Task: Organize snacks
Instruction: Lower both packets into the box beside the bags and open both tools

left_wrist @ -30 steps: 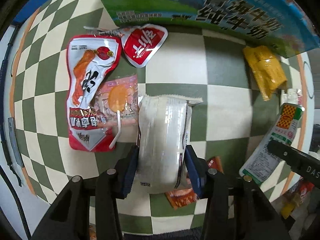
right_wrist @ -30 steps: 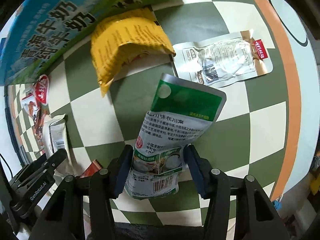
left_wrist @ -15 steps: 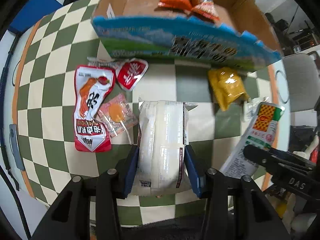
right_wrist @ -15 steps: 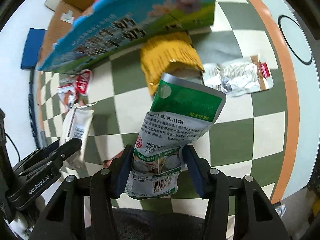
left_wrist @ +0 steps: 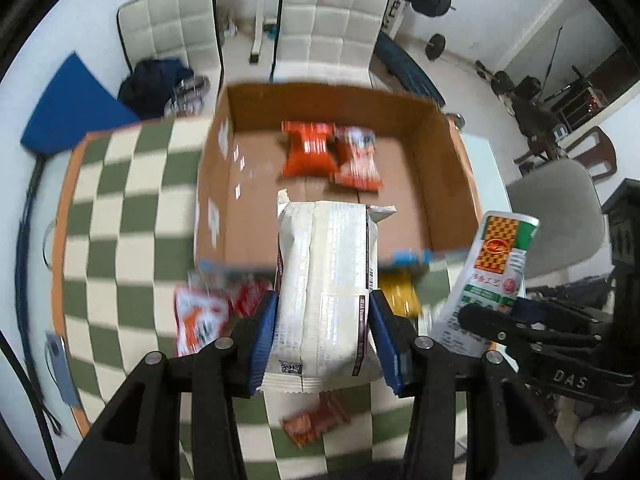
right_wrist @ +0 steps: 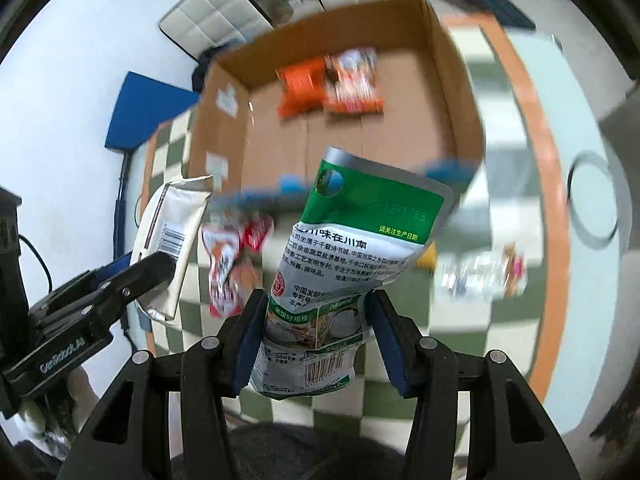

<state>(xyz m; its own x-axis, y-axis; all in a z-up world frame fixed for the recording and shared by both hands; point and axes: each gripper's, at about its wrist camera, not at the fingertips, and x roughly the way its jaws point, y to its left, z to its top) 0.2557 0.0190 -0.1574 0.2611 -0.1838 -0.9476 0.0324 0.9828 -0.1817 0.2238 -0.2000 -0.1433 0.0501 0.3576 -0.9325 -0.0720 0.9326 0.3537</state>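
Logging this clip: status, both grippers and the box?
Left gripper shut on white packet. Right gripper shut on green pouch. Cardboard box open, two orange packs inside. Nothing blocking.

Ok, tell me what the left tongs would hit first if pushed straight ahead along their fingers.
Probably the cardboard box: past the white packet held in the left tongs, its near wall or floor. Depth is unclear.

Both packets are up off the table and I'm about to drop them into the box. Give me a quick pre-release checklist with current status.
1. Left gripper clamped on white packet: ok.
2. Right gripper clamped on green pouch: ok.
3. Cardboard box open on top: ok.
4. Bare floor space in box in front of the orange packets: ok.
5. Both packets fully past the box's near wall: cannot tell.
6. Grippers apart from each other: ok.
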